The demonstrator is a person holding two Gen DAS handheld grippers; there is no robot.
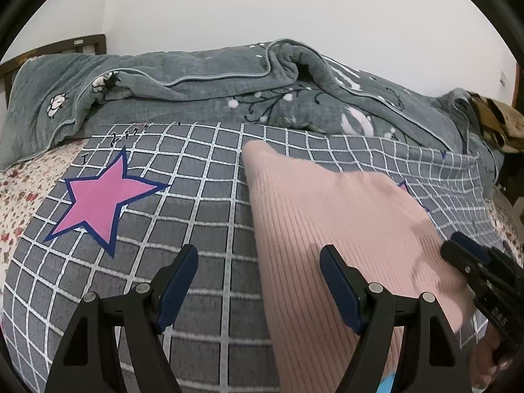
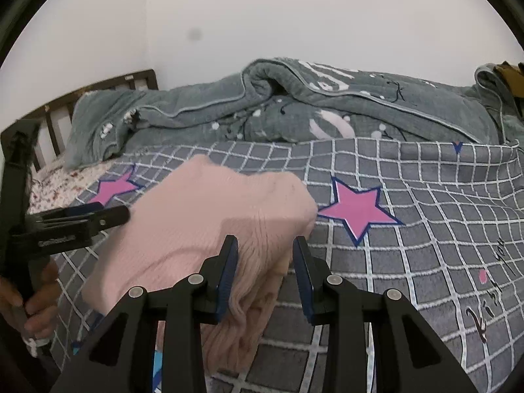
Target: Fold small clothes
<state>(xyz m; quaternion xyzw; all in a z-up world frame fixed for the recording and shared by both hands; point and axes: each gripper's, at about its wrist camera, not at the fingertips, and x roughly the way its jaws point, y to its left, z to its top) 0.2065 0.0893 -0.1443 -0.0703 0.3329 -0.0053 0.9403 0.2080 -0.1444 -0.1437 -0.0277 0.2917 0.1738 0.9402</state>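
A pink ribbed knit garment lies partly folded on the grey checked bedspread. My left gripper is open, its right finger over the garment's left part and its left finger over bare bedspread. In the right wrist view the garment is bunched, with folded layers between the fingers. My right gripper is open around that folded edge, not clamped. The right gripper also shows in the left wrist view at the garment's right edge. The left gripper shows in the right wrist view at the garment's left.
A grey-green quilt is heaped along the back of the bed. Pink stars are printed on the bedspread. A floral sheet shows at the left, a dark wooden headboard beyond it. A tan cloth lies at far right.
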